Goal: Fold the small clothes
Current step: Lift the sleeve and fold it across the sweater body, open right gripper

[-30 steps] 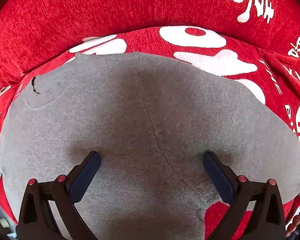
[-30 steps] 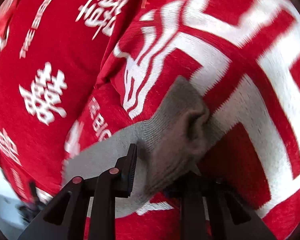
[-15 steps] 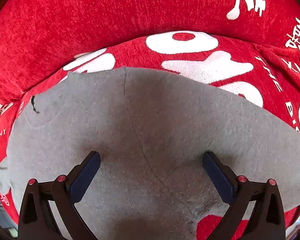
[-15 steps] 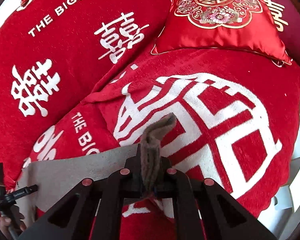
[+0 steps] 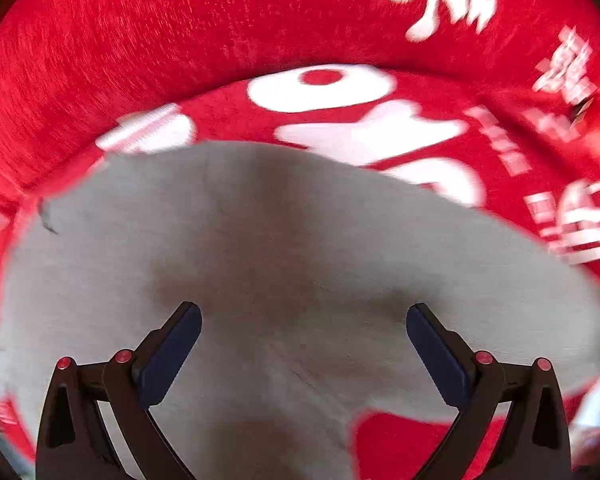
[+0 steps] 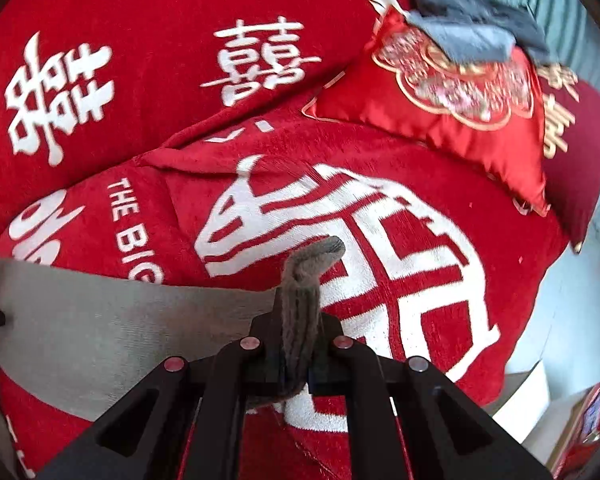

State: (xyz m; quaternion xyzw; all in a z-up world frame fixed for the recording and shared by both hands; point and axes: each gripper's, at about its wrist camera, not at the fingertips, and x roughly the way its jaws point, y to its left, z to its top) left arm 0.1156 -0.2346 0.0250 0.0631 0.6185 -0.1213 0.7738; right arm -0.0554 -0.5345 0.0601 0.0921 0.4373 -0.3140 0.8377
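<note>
The right gripper (image 6: 298, 344) has its jaws closed tight on a bunched corner of the grey cloth (image 6: 100, 320), which pokes up past the jaws while the rest stretches off to their left over the red blanket (image 6: 400, 280). The left gripper (image 5: 303, 326) hangs with its jaws spread wide and holding nothing, the cloth (image 5: 300, 248) lying flat under and ahead of them. Beyond the right jaws a red cushion (image 6: 460, 100) carries folded grey clothes (image 6: 476, 28).
</note>
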